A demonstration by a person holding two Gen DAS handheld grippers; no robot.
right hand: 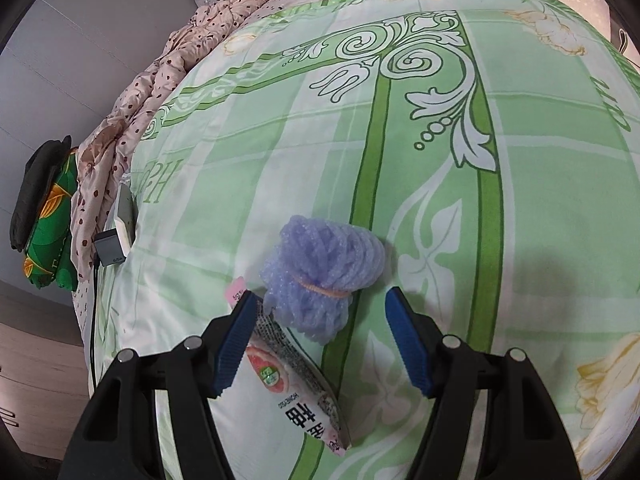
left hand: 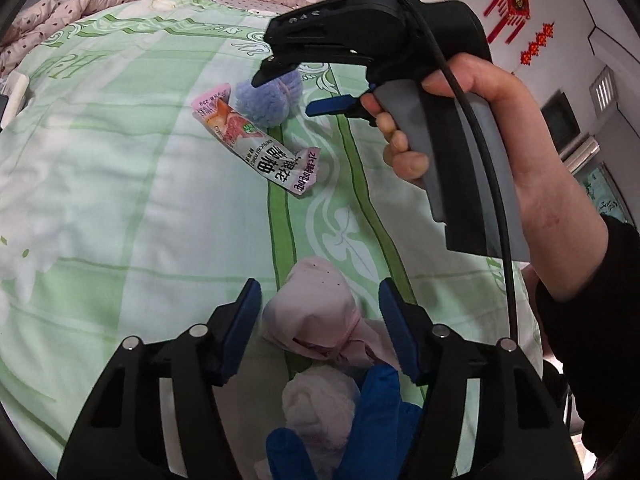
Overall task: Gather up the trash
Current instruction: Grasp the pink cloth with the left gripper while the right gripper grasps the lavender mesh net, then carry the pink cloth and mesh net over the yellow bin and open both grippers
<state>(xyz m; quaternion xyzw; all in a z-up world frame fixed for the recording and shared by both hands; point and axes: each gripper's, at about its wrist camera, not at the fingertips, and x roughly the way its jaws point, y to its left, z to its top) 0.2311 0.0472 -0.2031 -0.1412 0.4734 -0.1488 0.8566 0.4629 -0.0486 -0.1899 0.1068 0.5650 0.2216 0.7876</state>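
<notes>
Since two pieces of rubbish lie close together on the bed, we take each with its own tool.
Purple bundle: the purple foam-net bundle (right hand: 323,276), tied by a rubber band, lies on the green patterned bedsheet (right hand: 540,208) around its middle, far from the bed's edges, with the pink snack wrapper (right hand: 292,376) touching its side.
Right gripper: our right gripper (right hand: 320,340) hangs above the bundle with its jaws spread and nothing between the pads; the bundle lies just ahead of the tips and the left pad (right hand: 234,344) overlaps the wrapper.
Doing it well: we should move forward until both pads straddle the bundle at the band, keep the left pad off the wrapper, then squeeze gently, since the net looks soft and springy.
Left gripper: our left gripper (left hand: 320,328) has pale pink crumpled tissue (left hand: 320,312) between its half-spread jaws; the pads seem not to press it.
Nearby: a blue glove (left hand: 376,412) and another white wad (left hand: 320,404) lie nearer our side of the bed.
Risk: the wrapper may drag along.
</notes>
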